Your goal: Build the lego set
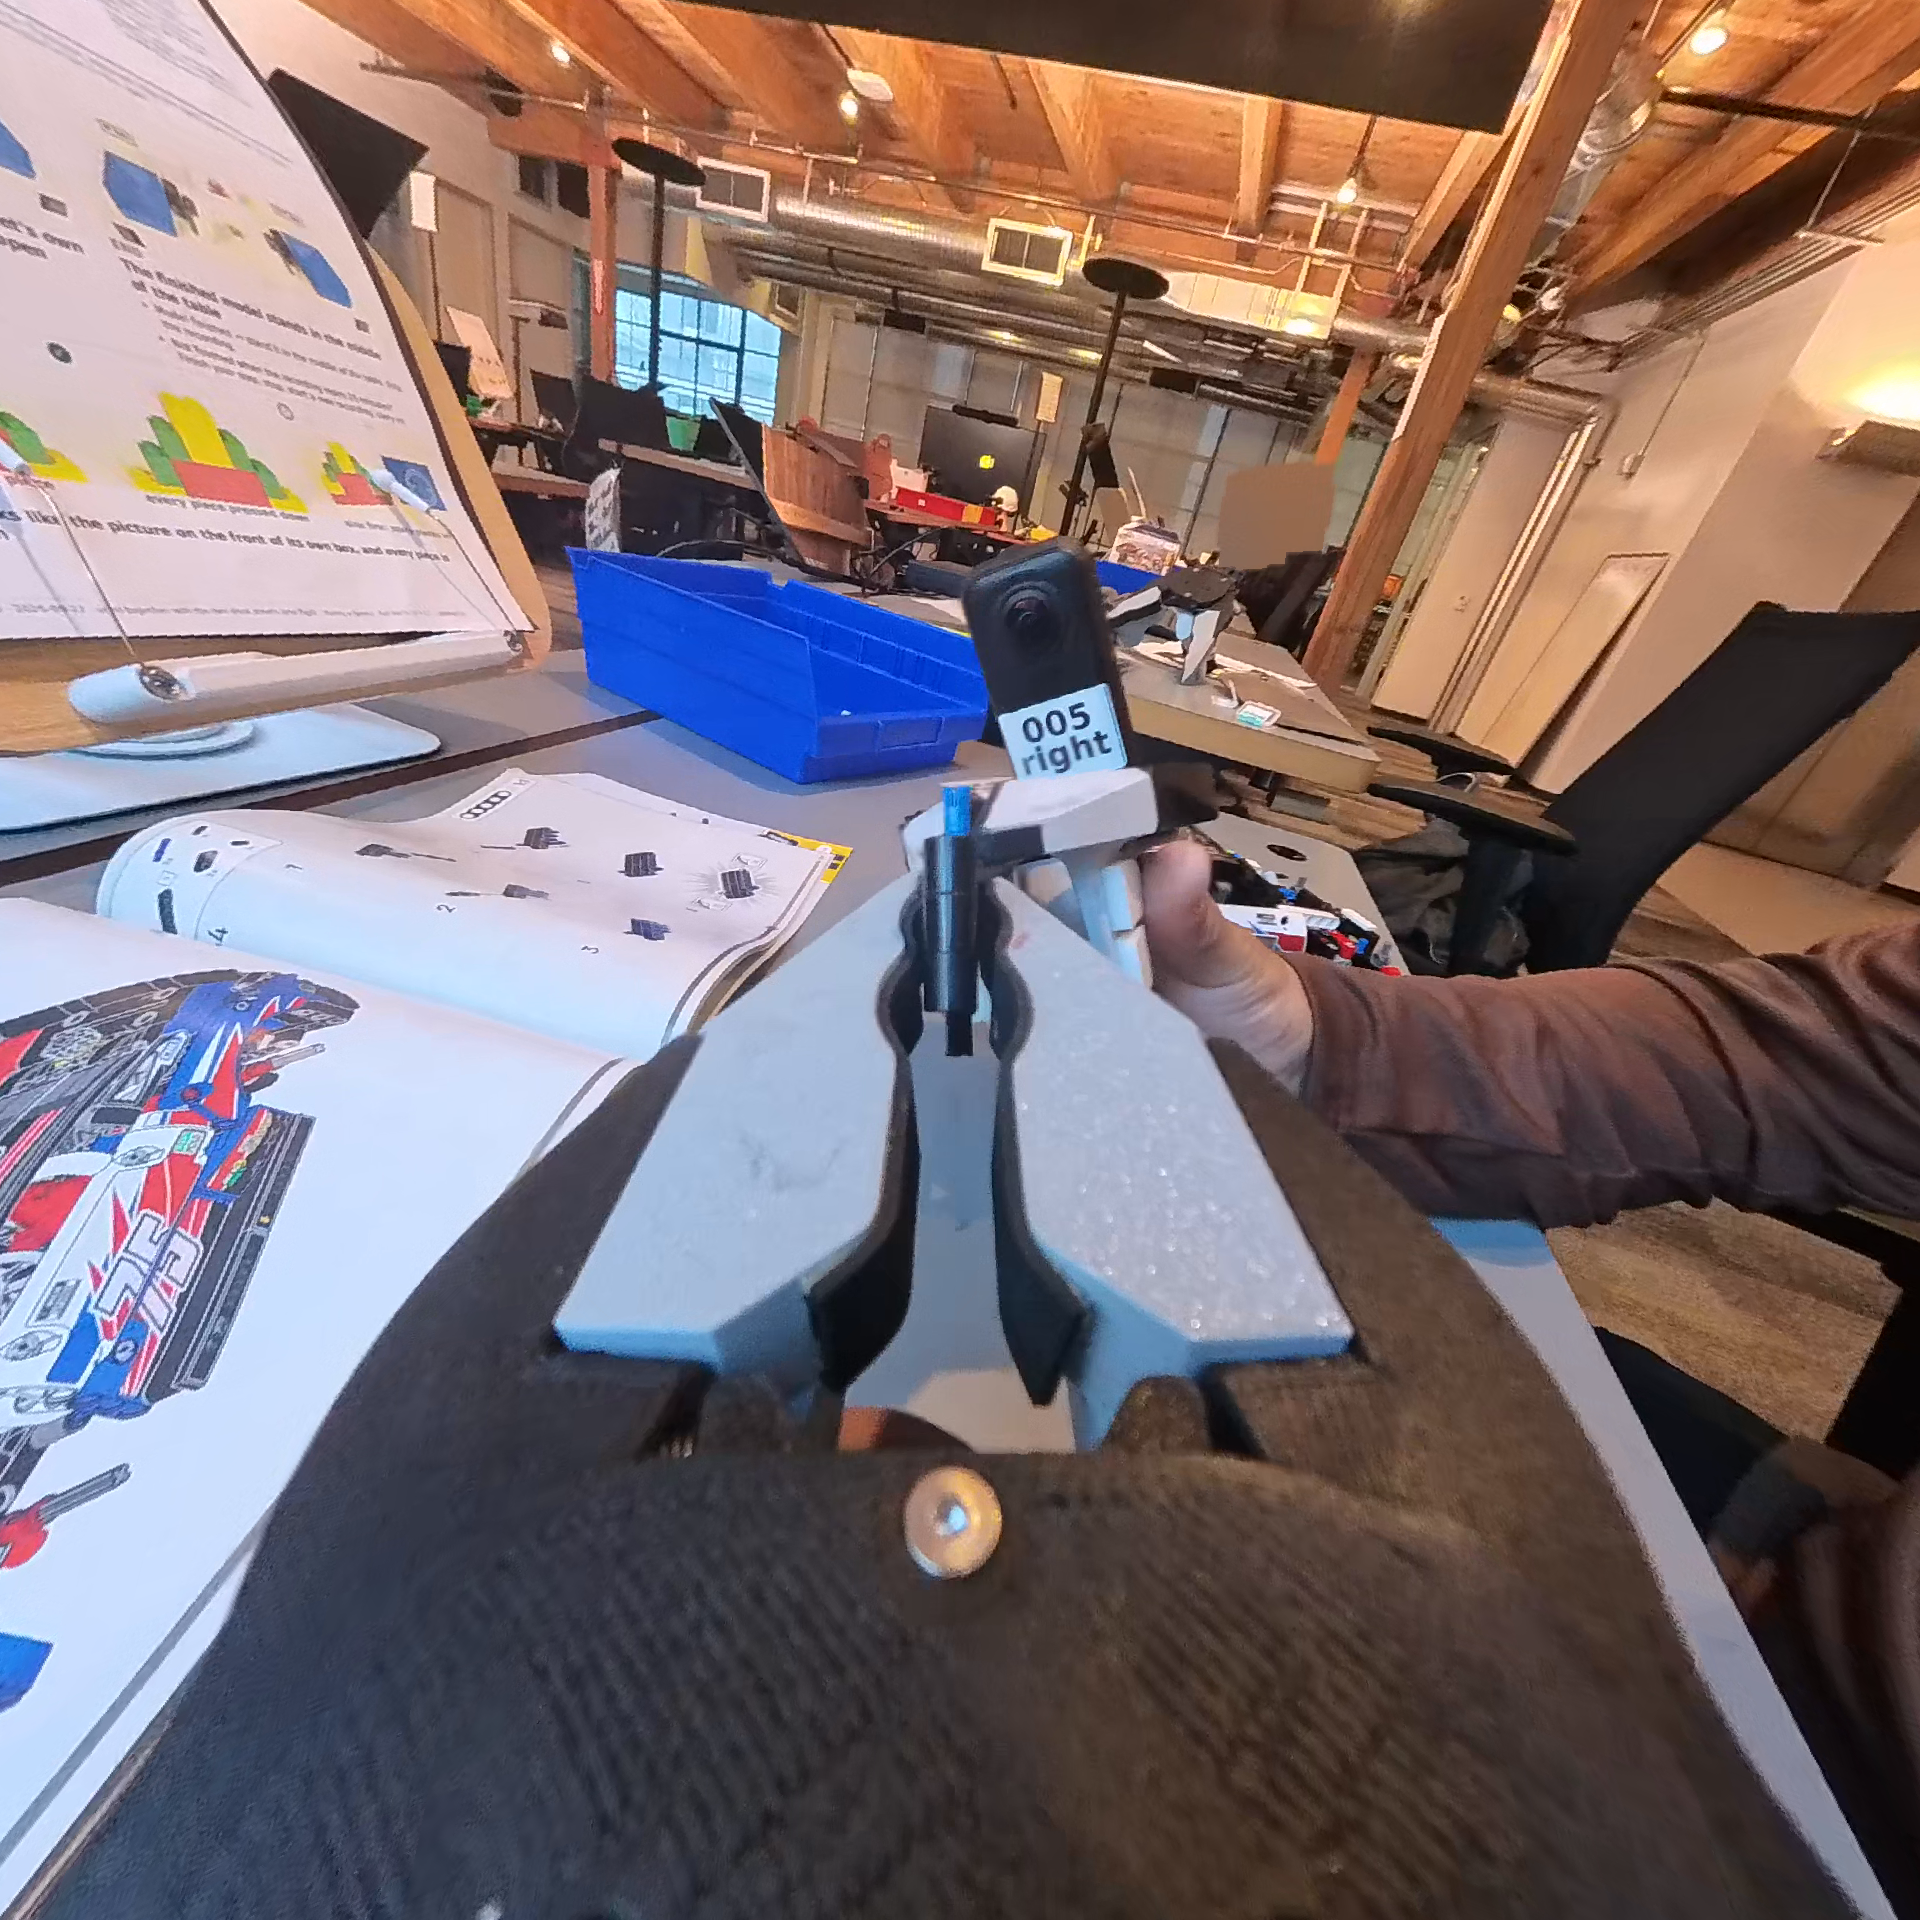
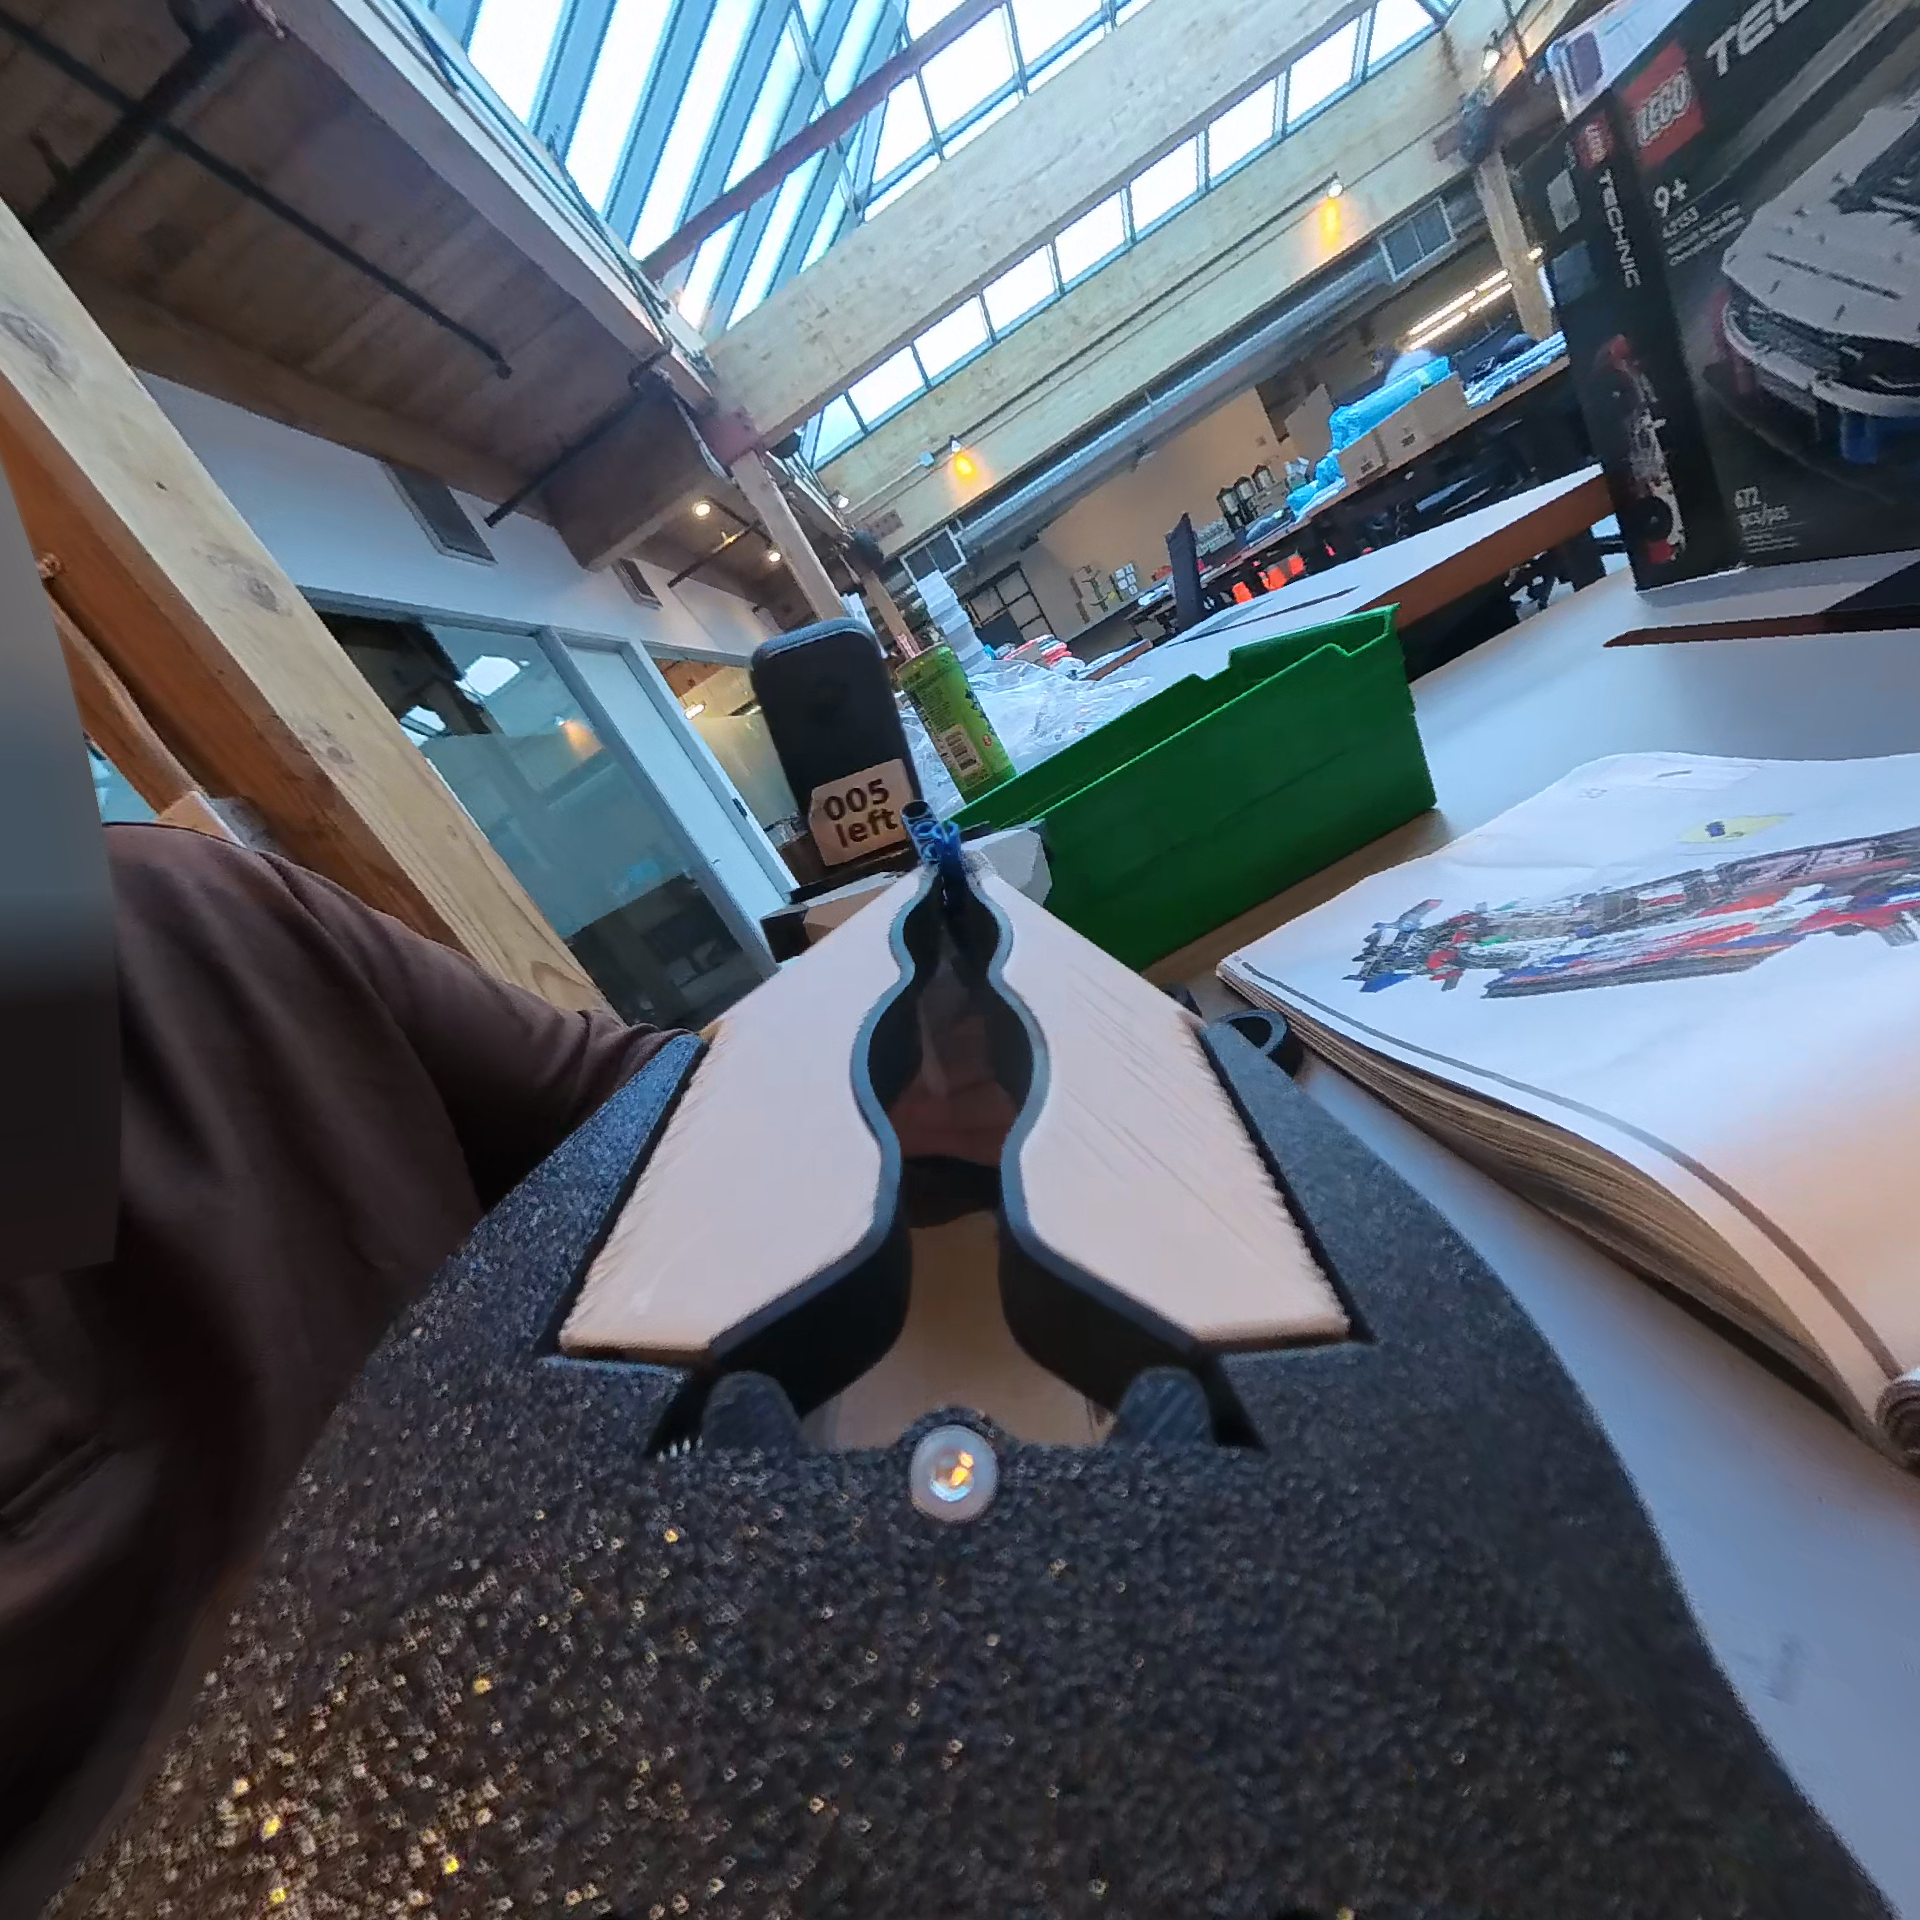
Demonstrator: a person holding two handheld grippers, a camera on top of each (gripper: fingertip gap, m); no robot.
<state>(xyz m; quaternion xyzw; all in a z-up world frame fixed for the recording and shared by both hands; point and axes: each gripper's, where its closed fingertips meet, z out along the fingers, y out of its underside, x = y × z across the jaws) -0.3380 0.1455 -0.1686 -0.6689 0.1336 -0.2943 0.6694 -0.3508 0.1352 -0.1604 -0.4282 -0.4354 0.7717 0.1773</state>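
My left gripper (image 1: 951, 899) has grey fingers shut on a short black rod-like Lego piece (image 1: 948, 935), held upright above the table. My right gripper (image 2: 940, 878) has tan fingers shut on a small blue pin (image 2: 932, 831). The two grippers face each other tip to tip. In the left wrist view the right gripper (image 1: 971, 831) holds the blue pin (image 1: 956, 812) right at the top end of the black piece; I cannot tell whether they are joined. A hand (image 1: 1195, 935) grips the right gripper. The left gripper's camera (image 2: 831, 717) shows just behind the pin.
An open instruction booklet (image 1: 260, 1091) lies on the white table (image 2: 1662, 686), also in the right wrist view (image 2: 1610, 987). A blue bin (image 1: 769, 665), a green bin (image 2: 1226, 769), the Lego box (image 2: 1745, 312), a sheet on a stand (image 1: 208, 364), loose pieces (image 1: 1299, 925) and a green can (image 2: 951, 717) surround it.
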